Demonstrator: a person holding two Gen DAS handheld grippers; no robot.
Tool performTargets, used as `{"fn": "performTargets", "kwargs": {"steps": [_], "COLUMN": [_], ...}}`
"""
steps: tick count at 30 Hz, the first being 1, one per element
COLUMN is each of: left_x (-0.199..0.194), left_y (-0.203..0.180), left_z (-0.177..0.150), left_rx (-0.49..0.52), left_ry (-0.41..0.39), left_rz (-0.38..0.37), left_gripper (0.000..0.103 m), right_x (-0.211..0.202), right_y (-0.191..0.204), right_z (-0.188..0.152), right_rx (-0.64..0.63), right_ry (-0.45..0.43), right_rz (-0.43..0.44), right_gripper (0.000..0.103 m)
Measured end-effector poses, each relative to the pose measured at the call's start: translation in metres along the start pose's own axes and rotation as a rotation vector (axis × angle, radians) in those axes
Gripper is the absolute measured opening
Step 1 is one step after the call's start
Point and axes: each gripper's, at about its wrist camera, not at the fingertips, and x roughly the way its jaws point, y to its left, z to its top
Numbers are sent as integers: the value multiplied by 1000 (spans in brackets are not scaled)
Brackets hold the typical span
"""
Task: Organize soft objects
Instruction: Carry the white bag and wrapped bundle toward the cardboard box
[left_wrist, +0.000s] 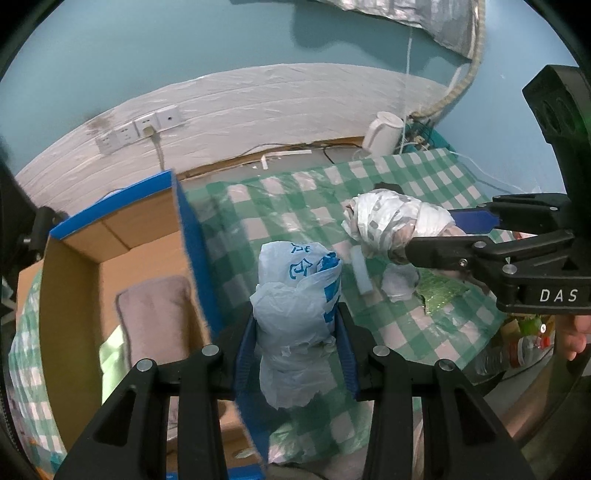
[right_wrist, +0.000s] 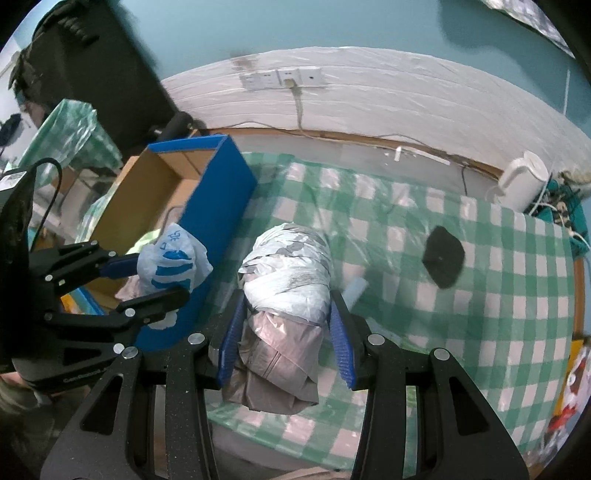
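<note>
Left wrist view: left gripper (left_wrist: 300, 345) clamps the blue-printed plastic bag (left_wrist: 295, 295) beside the box (left_wrist: 184, 218).

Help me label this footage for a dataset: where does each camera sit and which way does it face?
Left wrist: on the left hand-held gripper, looking along its fingers at the blue-printed bag it clamps, beside the cardboard box; a thumb shows at the right edge.
Right wrist: on the right hand-held gripper, facing the wall over the checked tablecloth, clamping a grey-white bag bundle.
Shared: each sees the other gripper, both bags, box, kettle, wall sockets.
</note>
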Motion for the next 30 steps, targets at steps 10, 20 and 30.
{"fn": "performTargets", "kwargs": {"steps": [10, 20, 30], "left_x": [-22, -41, -45], "left_y": [38, 80, 118], "left_z": [-16, -31, -49], "left_rx": [-72, -144, -219], "left_ry": [-31, -63, -57], "left_rz": [8, 41, 83], "left_gripper": [41, 41, 41], "right_x": [11, 26, 48], "right_y": [43, 94, 134], "right_z": [18, 36, 47], "right_rx": [-58, -140, -193], "right_ry": [6, 8, 33], "right_rz": [17, 45, 74], "right_gripper": [43, 43, 43]}}
